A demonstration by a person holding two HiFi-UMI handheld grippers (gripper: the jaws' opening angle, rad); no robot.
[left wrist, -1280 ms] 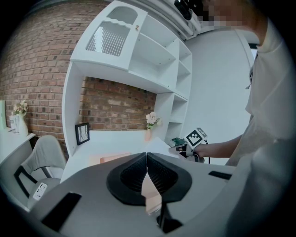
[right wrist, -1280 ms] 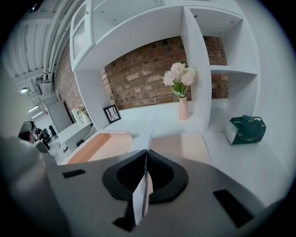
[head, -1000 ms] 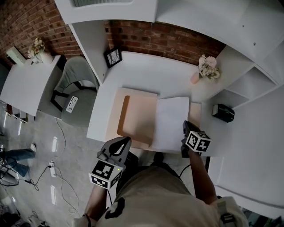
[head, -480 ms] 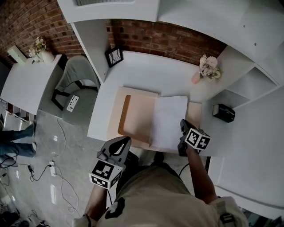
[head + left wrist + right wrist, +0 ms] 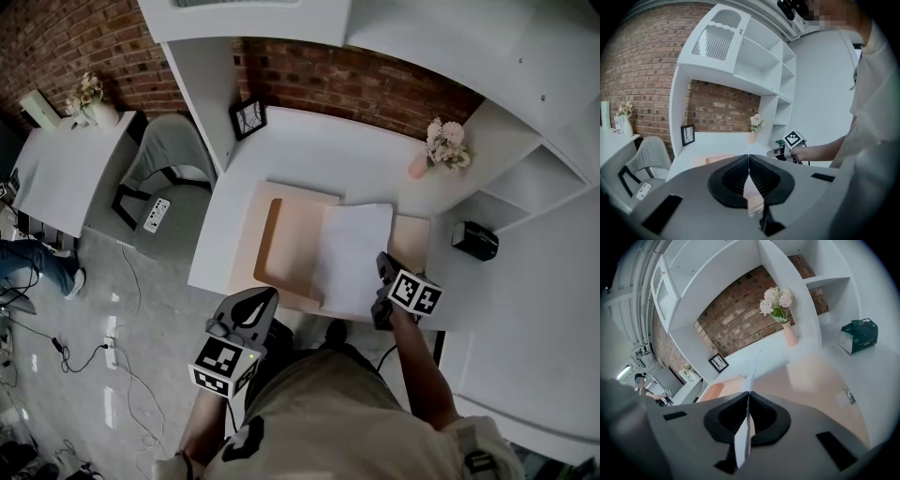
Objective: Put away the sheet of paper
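1. At the far left of the head view, a white side table [image 5: 56,173] is seen carrying a small vase of flowers [image 5: 89,94]. A grey chair [image 5: 173,159] is set beside it, with a remote [image 5: 156,215] laid on its seat.
2. Just off the near edge of the white desk [image 5: 319,155], the left gripper [image 5: 270,295] is held in the air. Its jaws are pressed together, and nothing is caught between them.
3. A picture frame [image 5: 248,119] is propped at the desk's back left corner, close to the brick wall [image 5: 356,84].
4. A tan folder [image 5: 291,244] is spread open on the desk. The sheet of paper [image 5: 354,255] is laid across its middle and right part, so the left pocket and a strip at the far right are left uncovered.
5. The right gripper [image 5: 382,262] is clenched on the near right edge of the sheet. In the right gripper view the paper is seen edge-on, pinched between the jaws.
6. Further right, a pink vase of flowers [image 5: 441,145] is stood at the back of the desk. A dark green box [image 5: 472,240] is placed on the white surface beyond the folder.
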